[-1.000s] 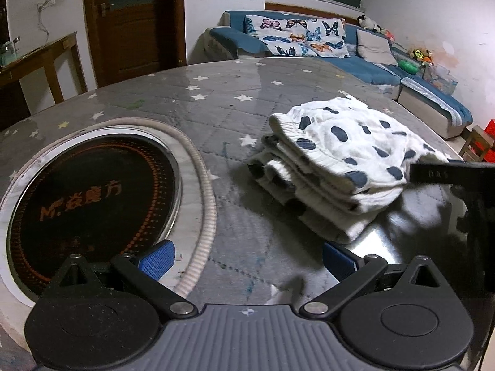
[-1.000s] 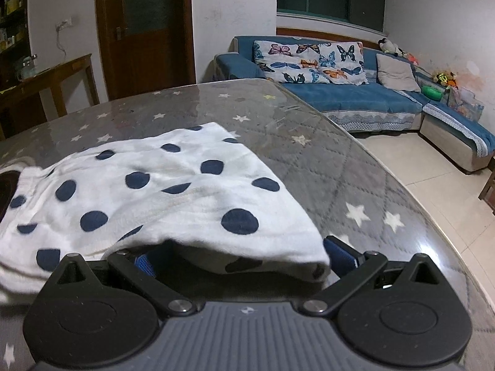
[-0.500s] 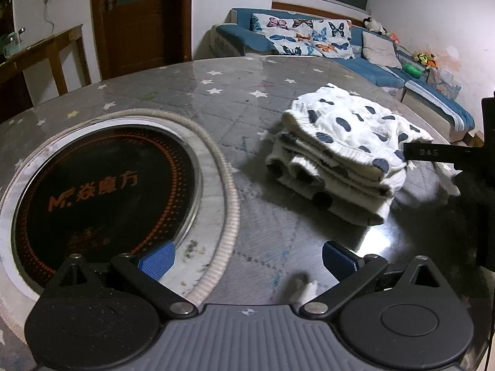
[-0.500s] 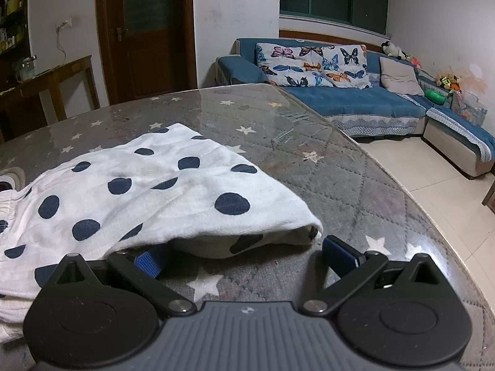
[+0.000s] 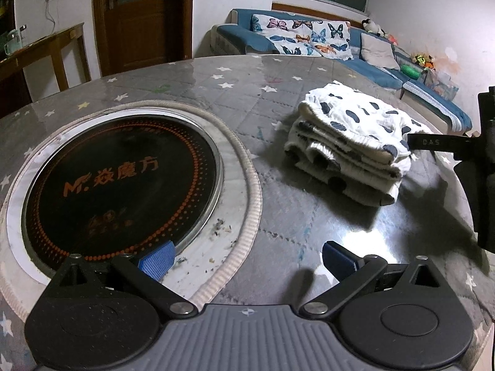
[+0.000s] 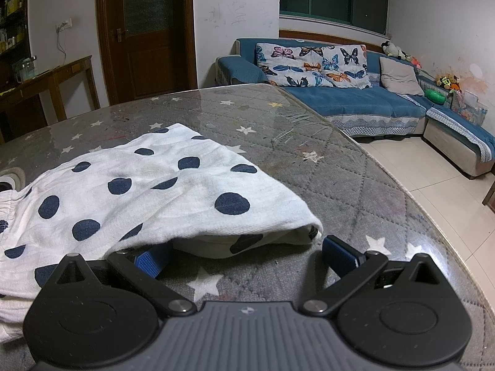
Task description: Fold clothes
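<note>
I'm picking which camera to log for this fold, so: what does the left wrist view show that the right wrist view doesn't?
Only the left wrist view shows the round black cooktop set into the table, the garment's stacked folded layers side-on, and the right hand-held gripper at its edge. Only the right wrist view shows the tiled floor and the top layer's open hem close up. Both share the polka-dot garment, the star-patterned table, the blue sofa and the door.

**Dim indoor light, strong fisheye bend**

Both views are sharp but dim and cool. Bright glare sits on the glossy tabletop point(image 5: 368, 241) near its right edge. The folded clothes point(image 5: 349, 142) cast a soft shadow towards the camera. Door frames and walls bow outward; the corners darken to black.
</note>
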